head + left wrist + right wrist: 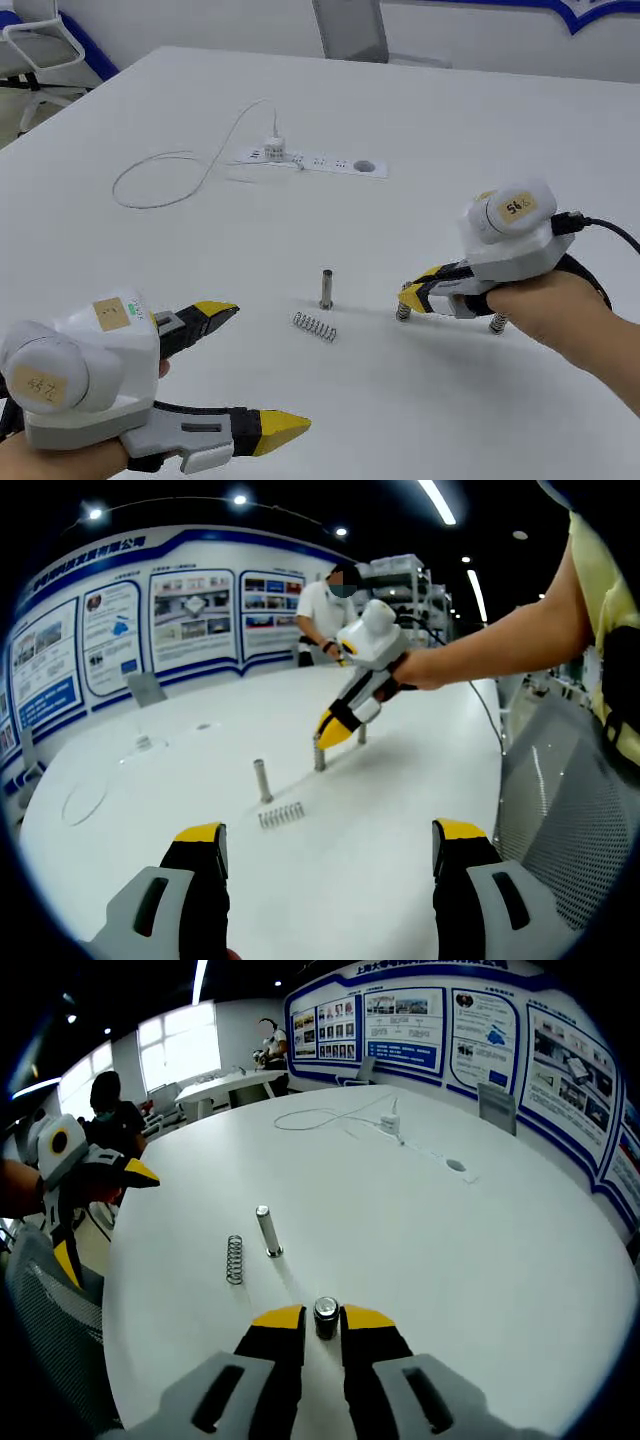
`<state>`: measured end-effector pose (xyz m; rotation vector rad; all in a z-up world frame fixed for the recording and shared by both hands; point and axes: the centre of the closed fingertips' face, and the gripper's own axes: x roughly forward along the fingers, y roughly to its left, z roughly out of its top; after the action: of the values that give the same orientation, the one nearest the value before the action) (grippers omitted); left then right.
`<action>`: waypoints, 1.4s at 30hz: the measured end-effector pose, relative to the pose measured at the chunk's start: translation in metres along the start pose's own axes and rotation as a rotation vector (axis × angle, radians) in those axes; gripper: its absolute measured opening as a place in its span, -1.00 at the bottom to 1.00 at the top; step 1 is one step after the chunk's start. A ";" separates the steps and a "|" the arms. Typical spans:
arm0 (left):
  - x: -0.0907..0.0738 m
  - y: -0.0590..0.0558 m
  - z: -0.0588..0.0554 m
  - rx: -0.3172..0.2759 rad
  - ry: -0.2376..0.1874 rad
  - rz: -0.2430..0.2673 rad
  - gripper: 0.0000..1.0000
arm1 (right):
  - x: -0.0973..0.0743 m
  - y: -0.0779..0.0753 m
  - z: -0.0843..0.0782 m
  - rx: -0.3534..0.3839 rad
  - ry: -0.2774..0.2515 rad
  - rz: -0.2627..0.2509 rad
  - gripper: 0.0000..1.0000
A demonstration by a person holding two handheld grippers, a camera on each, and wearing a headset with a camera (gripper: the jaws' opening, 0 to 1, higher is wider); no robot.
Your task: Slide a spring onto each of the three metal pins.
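Note:
A bare metal pin (326, 289) stands upright mid-table, with a loose spring (314, 326) lying just in front of it. To its right, two pins carry springs: one (403, 312) right under my right gripper (412, 297), the other (497, 323) below the hand. In the right gripper view the gripper (323, 1318) has its jaws drawn in around that sprung pin's top (326, 1312); the bare pin (267, 1230) and loose spring (234, 1259) lie beyond. My left gripper (248, 368) is open and holds nothing at the near left, facing the bare pin (262, 780) and loose spring (282, 815).
A white power strip (310, 160) with a plugged charger (274, 148) and a looping white cable (165, 175) lies at the back of the round white table (450, 130). Chairs (30, 45) stand at the far left. People (320, 610) stand in the background.

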<state>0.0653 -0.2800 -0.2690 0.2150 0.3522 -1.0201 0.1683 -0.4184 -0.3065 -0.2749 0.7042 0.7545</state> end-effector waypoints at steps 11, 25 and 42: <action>0.001 -0.002 0.002 0.006 -0.005 -0.004 0.71 | -0.024 0.010 0.038 -0.090 -0.093 -0.020 -0.65; -0.004 0.002 0.002 0.006 -0.010 0.009 0.71 | 0.005 0.058 0.048 -0.159 -0.052 0.095 -0.65; -0.006 0.007 -0.004 -0.008 0.000 0.022 0.71 | 0.059 0.098 0.039 -0.213 0.038 0.189 -0.65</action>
<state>0.0679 -0.2708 -0.2703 0.2114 0.3529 -0.9971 0.1486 -0.2994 -0.3158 -0.4215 0.6919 1.0089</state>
